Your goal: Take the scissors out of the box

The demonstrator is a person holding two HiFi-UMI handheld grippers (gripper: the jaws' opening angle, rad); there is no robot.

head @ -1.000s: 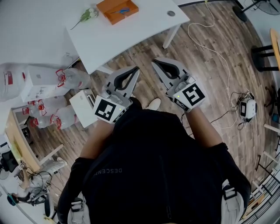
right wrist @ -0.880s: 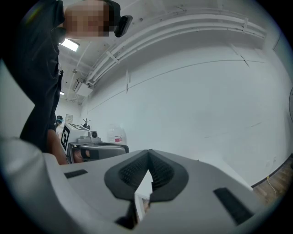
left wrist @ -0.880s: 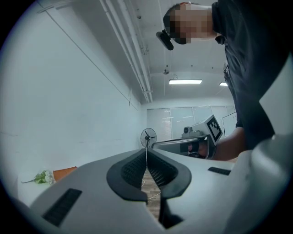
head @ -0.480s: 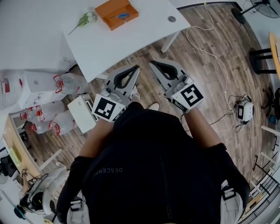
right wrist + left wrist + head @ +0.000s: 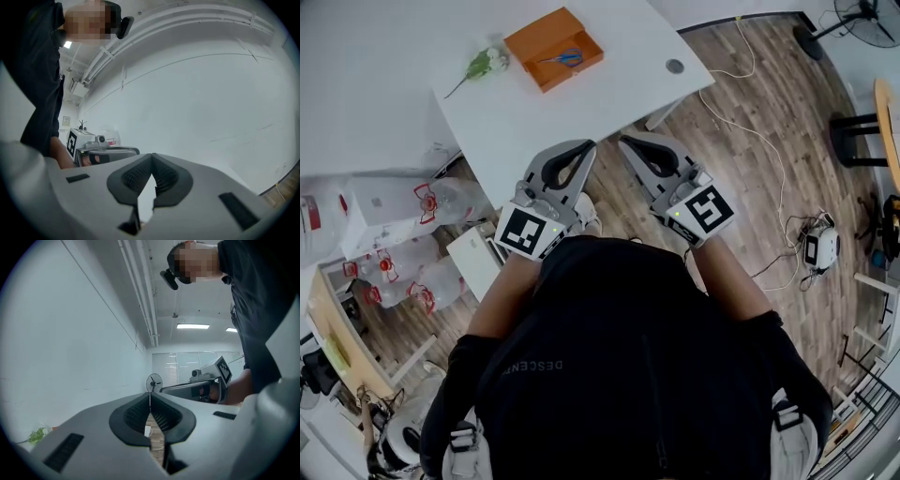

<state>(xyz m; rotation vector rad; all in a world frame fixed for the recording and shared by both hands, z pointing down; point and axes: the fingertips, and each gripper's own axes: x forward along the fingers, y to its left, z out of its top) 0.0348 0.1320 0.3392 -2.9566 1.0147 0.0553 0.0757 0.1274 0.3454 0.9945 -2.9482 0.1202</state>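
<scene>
The box point(image 5: 554, 48), orange and open at the top, sits on the white tabletop point(image 5: 581, 103) toward its far left part. The scissors point(image 5: 565, 58) lie inside it with their blue handles showing. Just left of the box, near the tabletop's left edge, lies a green sprig point(image 5: 481, 66). A round grey grommet point(image 5: 675, 67) is set near the right corner.

Both claws are held level and side by side in front of the person. In the head view their tips show over the tabletop's near edge, well apart from the box. The left claw point(image 5: 586, 150) has its jaws pressed together at the tips, with nothing pinched; its own view point(image 5: 150, 395) shows the ribbed pads meeting in a thin line. The right claw point(image 5: 628, 143) is likewise pressed together and empty point(image 5: 151, 157). Each gripper view shows the other gripper off to the side.

A pale cable point(image 5: 759, 141) runs across the wooden floor point(image 5: 769, 206) right of the tabletop.
</scene>
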